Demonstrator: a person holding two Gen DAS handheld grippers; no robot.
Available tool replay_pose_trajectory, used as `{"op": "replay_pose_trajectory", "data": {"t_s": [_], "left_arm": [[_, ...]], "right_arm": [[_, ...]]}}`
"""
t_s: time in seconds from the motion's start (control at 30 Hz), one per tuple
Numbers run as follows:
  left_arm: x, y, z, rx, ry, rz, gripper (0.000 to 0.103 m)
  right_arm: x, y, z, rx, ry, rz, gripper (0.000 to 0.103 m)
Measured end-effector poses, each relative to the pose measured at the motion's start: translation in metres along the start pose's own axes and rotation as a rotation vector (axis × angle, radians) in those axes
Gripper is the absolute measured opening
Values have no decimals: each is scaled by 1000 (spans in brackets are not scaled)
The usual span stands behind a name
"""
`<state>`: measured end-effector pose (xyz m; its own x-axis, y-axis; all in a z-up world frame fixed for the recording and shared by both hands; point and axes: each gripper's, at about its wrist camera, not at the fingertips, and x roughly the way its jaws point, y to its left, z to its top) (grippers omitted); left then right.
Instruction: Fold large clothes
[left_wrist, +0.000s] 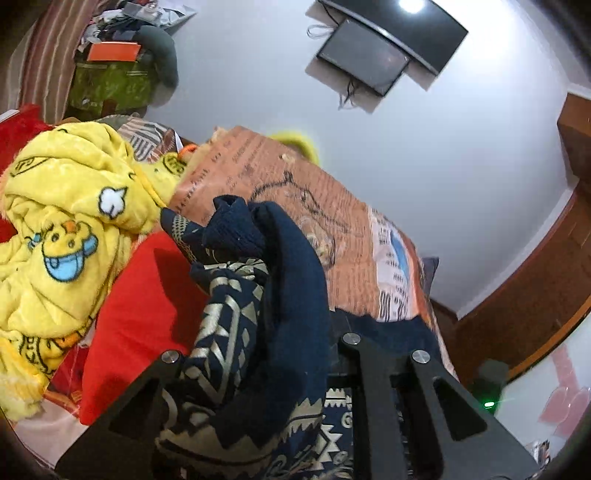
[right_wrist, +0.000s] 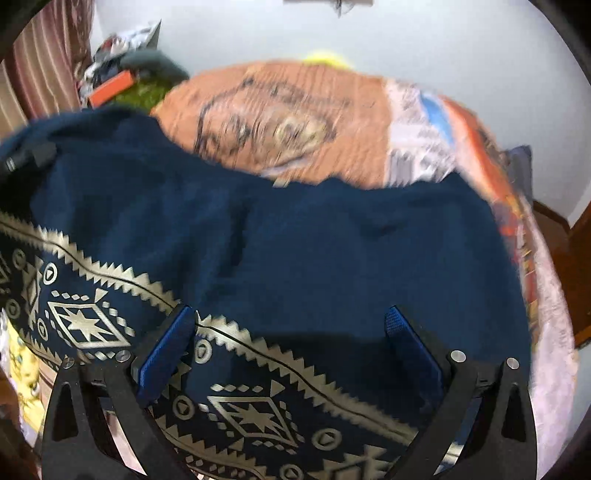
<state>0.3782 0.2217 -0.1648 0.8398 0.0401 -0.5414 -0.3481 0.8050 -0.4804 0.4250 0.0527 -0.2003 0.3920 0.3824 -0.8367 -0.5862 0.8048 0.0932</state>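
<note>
Left gripper (left_wrist: 258, 354): jaws clamped on a bunched fold of the navy sweater (left_wrist: 266, 295), which fills the frame's lower centre. Right gripper (right_wrist: 291, 325): jaws spread wide, 2 blue pads (right_wrist: 166, 354) over the sweater, spread flat across mid-frame. Surface: bed with orange printed blanket (left_wrist: 295, 192). Yellow fleece (left_wrist: 62, 221) at left. Wall monitor (left_wrist: 365, 55) top centre.

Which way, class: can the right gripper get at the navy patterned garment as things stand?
Probably yes: the right gripper is open with the navy garment spread directly beneath its fingers, nothing between.
</note>
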Motion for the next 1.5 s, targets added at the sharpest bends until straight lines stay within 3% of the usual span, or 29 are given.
{"op": "replay_pose_trajectory", "data": {"t_s": [0.13, 0.27, 0.43, 0.57, 0.8, 0.93, 1.13, 1.27, 1.43, 1.5], "left_arm": [[0, -13, -11, 53, 4, 34, 17], [1, -26, -8, 48, 23, 12, 17], [7, -66, -6, 84, 38, -44, 16], [19, -117, -16, 135, 60, -115, 16], [66, -198, -61, 183, 231, -213, 16], [83, -232, -105, 318, 311, -205, 16], [103, -241, -160, 444, 450, -163, 16], [105, -239, -172, 532, 477, -152, 17], [89, -240, -174, 570, 527, -217, 44], [80, -243, -181, 599, 548, -236, 47]], "right_arm": [[3, 5, -9, -35, -32, -22, 103], [-5, -3, -5, -35, 3, 22, 103], [-31, -23, -19, -10, -15, 45, 103], [-52, -46, -36, -17, -35, -52, 103], [-84, -114, -73, 83, -26, -149, 103], [-100, -157, -93, 214, -21, -149, 103], [-115, -194, -107, 331, -31, -161, 103], [-125, -202, -116, 352, -34, -169, 103], [-137, -199, -122, 330, -38, -186, 103], [-145, -197, -126, 318, -44, -194, 103]]}}
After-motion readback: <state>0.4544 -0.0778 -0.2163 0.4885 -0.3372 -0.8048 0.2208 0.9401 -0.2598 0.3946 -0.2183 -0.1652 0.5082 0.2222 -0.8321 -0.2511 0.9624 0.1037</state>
